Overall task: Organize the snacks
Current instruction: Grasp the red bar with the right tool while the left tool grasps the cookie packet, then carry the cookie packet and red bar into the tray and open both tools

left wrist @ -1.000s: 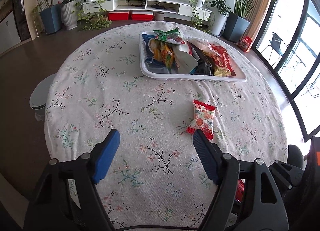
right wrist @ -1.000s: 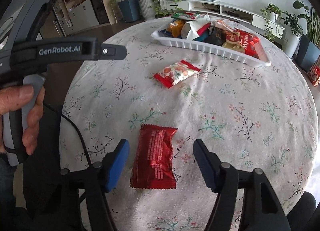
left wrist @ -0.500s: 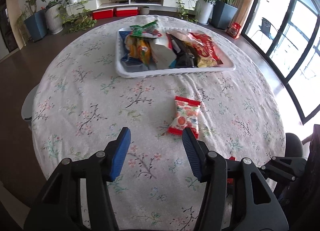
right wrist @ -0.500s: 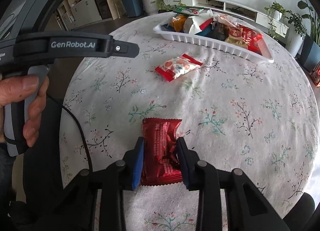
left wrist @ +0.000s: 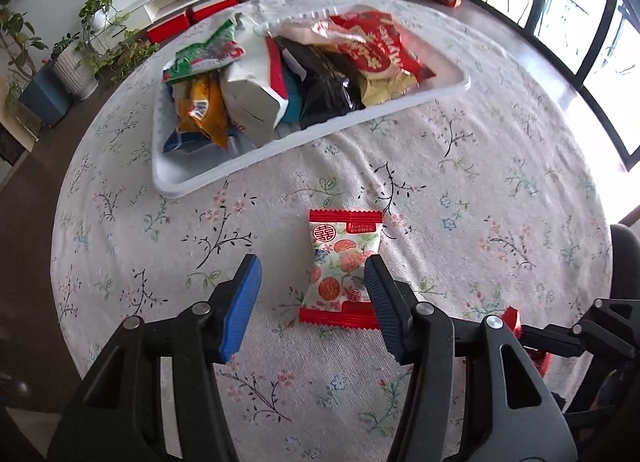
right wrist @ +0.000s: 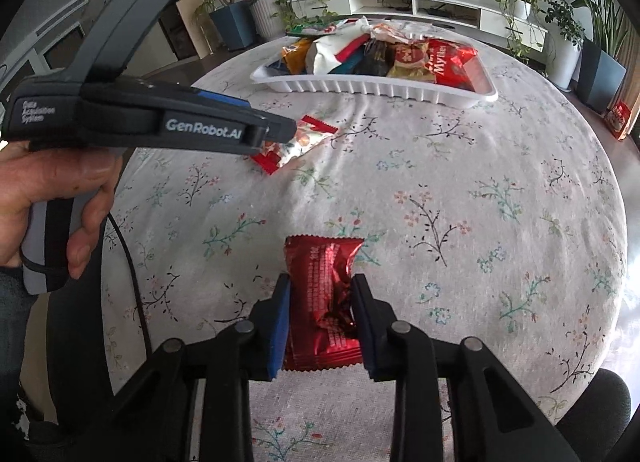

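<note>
A white tray point(left wrist: 448, 91) full of snack bags stands at the far side of the round table; it also shows in the right wrist view point(right wrist: 384, 91). A red-and-white fruit-print packet point(left wrist: 344, 262) lies on the cloth. My left gripper point(left wrist: 312, 276) is open, with the packet's near end between its fingers, close to the right finger. The packet shows partly behind the left gripper's body in the right wrist view point(right wrist: 300, 141). My right gripper point(right wrist: 320, 294) is shut on a dark red foil packet point(right wrist: 324, 274), squeezing it just above the cloth.
The table wears a floral cloth point(left wrist: 480, 181). A dark chair back point(right wrist: 592, 394) sits at the near right edge. Potted plants point(right wrist: 600, 57) and a low white TV shelf point(right wrist: 420, 5) stand beyond the table.
My left gripper moved forward over the fruit-print packet, jaws narrowing then reopening. My right gripper closed on the dark red packet and crumpled it.
</note>
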Demonstrator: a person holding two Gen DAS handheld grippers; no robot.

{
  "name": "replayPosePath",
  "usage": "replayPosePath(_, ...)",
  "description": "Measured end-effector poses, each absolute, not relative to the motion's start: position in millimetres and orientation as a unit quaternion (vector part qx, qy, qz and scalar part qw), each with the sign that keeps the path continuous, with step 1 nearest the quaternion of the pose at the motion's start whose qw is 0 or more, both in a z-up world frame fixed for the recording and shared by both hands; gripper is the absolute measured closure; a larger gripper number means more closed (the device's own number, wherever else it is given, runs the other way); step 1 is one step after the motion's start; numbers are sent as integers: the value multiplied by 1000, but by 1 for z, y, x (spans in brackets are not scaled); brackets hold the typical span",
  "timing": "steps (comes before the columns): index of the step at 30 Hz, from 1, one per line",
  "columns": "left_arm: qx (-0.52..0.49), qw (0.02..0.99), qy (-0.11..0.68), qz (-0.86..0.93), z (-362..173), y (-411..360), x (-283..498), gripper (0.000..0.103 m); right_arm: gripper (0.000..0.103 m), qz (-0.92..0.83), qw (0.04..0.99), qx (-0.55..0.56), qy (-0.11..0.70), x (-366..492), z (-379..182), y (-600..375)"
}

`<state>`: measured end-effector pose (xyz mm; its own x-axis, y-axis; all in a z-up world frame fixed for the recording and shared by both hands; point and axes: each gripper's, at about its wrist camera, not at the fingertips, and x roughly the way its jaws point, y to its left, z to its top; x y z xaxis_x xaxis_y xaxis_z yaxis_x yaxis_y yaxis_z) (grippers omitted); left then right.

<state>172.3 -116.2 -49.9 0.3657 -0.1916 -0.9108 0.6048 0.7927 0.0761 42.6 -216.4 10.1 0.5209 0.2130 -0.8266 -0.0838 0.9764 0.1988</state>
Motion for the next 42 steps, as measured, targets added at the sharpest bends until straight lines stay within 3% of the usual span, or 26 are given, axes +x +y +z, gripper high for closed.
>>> replayPosePath(9,213,781,526,-262,-67,-128,182,52,71,90,871,78,477,41,10,-222)
replayPosePath(12,203,777,530,-271,-68,-128,186,67,71,91,871,81,476,39,10,-224)
replayPosePath(18,198,779,529,-275,-68,-127,181,70,71,91,871,85,475,38,10,-226)
replayPosePath(28,166,795,510,-282,-57,-109,170,72,71,84,873,92,472,38,12,-231)
replayPosePath(42,44,825,473,-305,4,-62,177,72,71,29,886,131,444,50,36,-289)
